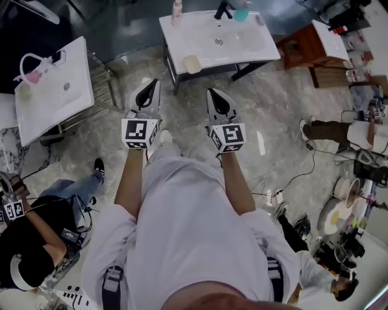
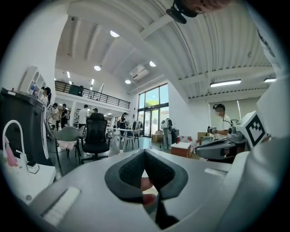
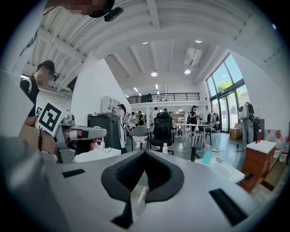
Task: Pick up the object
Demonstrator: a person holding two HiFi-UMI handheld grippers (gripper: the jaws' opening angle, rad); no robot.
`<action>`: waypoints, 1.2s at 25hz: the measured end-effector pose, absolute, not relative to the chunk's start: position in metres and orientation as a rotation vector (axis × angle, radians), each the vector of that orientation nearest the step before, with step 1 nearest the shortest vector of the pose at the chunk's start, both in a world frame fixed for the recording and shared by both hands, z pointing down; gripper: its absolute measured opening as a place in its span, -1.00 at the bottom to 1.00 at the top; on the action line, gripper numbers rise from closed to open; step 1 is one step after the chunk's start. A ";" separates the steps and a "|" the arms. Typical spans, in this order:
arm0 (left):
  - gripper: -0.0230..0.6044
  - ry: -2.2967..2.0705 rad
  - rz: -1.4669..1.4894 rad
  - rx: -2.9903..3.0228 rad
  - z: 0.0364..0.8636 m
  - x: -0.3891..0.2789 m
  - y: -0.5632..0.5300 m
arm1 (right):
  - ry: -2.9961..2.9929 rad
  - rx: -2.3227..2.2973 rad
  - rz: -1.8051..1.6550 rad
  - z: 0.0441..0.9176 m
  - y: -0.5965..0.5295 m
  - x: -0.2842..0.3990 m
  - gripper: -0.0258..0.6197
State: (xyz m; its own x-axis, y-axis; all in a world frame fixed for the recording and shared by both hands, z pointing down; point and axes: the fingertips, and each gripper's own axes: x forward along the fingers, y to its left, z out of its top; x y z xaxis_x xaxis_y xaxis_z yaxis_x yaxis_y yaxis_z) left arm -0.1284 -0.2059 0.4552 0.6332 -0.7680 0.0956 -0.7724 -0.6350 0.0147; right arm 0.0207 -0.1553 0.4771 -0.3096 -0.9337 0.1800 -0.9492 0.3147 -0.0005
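Pale-yellow block (squarish); lies on white basin's corner.

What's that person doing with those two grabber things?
A person stands holding a gripper in each hand. The left gripper and the right gripper are both shut and empty, held out toward a white sink. A yellow block, a pale bottle and a teal bottle sit on it, untouched. Nothing is picked up yet.
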 end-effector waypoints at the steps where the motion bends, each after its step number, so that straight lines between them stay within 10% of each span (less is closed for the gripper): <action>1: -0.93 -1.320 0.115 2.784 0.456 -0.129 -0.211 | -2.418 1.754 0.161 0.478 -0.161 0.023 -0.92; 14: -0.93 -1.426 0.137 2.731 0.455 -0.133 -0.241 | -2.427 1.849 0.227 0.477 -0.217 0.064 -0.90; 24: -0.93 -1.484 0.232 2.653 0.478 -0.135 -0.255 | -2.362 1.840 0.473 0.532 -0.259 0.093 0.12; 30: -0.93 -1.549 0.269 2.600 0.483 -0.148 -0.253 | -2.295 1.828 0.667 0.579 -0.277 0.101 0.23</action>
